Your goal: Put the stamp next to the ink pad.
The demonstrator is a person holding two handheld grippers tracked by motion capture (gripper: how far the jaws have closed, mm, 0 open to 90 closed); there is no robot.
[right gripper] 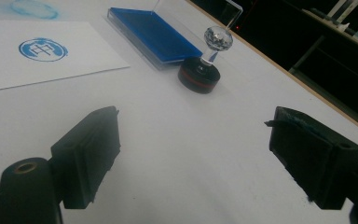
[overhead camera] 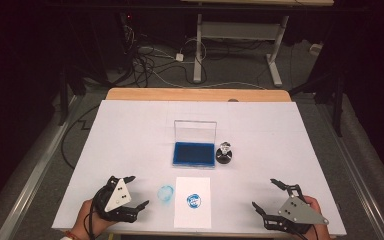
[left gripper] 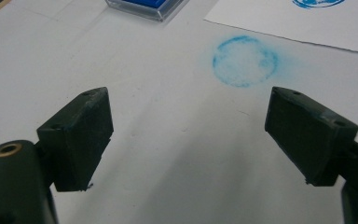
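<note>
A blue ink pad (overhead camera: 194, 153) (right gripper: 154, 32) in a clear case with its lid up lies at the table's middle. A round black stamp with a crystal knob (overhead camera: 224, 154) (right gripper: 202, 70) stands upright just right of it. A white sheet (overhead camera: 193, 202) (right gripper: 42, 53) near the front edge carries a blue round stamp print (overhead camera: 194, 200) (right gripper: 43, 49). A smudged blue ring (overhead camera: 166, 193) (left gripper: 245, 61) marks the table left of the sheet. My left gripper (overhead camera: 134, 192) (left gripper: 189, 135) rests open at front left, empty. My right gripper (overhead camera: 266, 194) (right gripper: 193, 154) is open at front right, empty.
The white table top (overhead camera: 130, 135) has a wooden strip along its far edge (overhead camera: 195, 94). Beyond it, cables and a desk frame (overhead camera: 240, 50) stand on the dark floor. A person's hands hold both grippers at the near edge.
</note>
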